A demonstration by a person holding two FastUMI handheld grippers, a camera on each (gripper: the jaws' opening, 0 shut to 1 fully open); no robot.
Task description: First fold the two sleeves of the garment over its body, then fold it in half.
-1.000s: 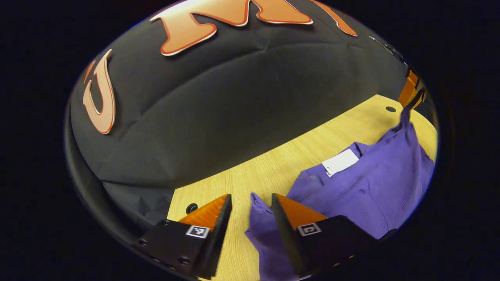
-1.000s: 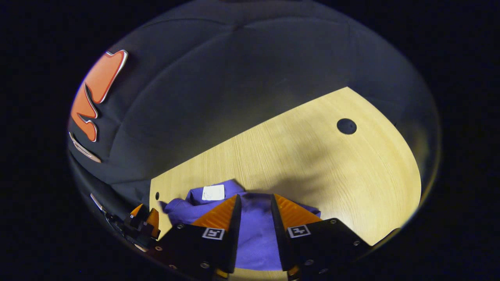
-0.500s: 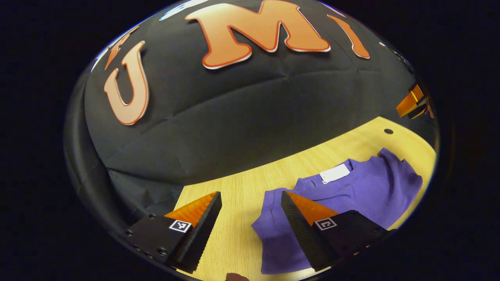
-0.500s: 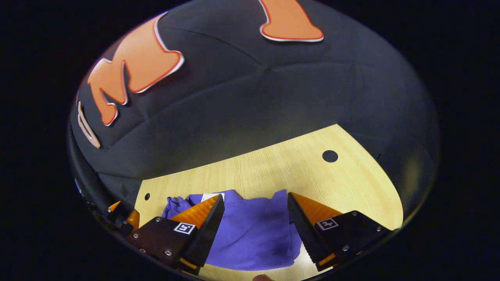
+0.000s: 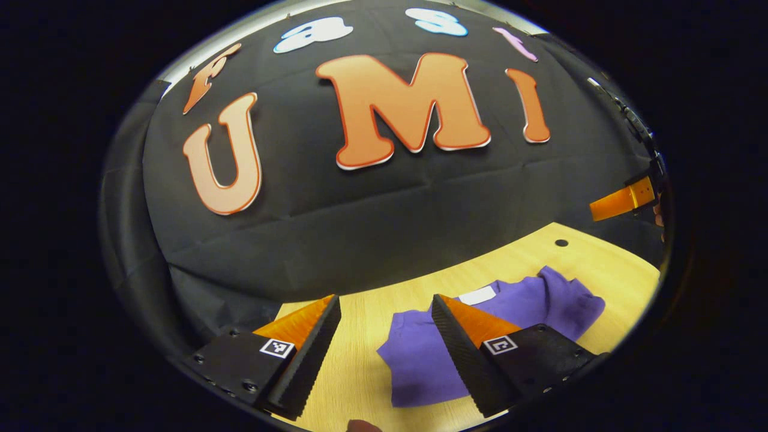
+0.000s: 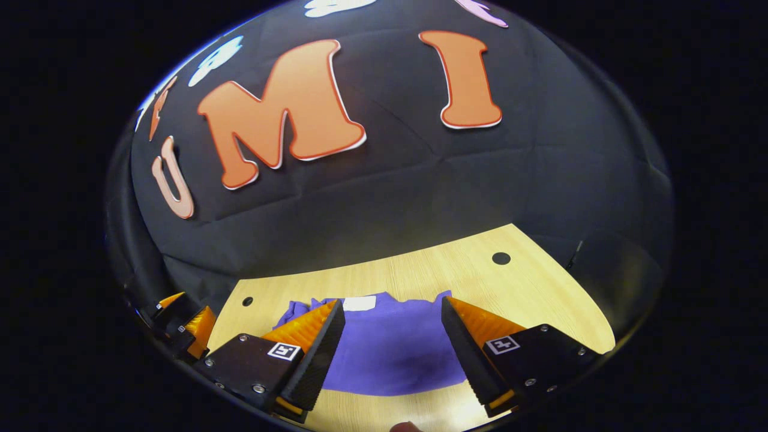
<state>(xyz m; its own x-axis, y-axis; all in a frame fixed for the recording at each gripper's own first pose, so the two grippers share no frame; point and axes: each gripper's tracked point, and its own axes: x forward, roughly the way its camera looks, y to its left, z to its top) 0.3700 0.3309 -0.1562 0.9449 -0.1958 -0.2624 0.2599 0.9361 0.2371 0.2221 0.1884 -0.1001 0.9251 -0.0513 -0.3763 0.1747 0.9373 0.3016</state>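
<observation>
Left gripper view: left gripper [image 5: 384,336] spread, empty. Right gripper [image 6: 390,339] likewise, above the folded purple garment [image 6: 390,348] on the wooden table [image 6: 540,300]. Both folds look finished; next, just withdraw.

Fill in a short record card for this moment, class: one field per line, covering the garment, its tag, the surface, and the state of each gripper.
garment: purple garment, lying in a compact folded shape on the table
tag: white label at the neck edge, facing up
surface: light wooden table with small dark holes
left gripper: open, raised above the table, holding nothing
right gripper: open, raised above the garment, holding nothing
contact: neither gripper touches the cloth
</observation>
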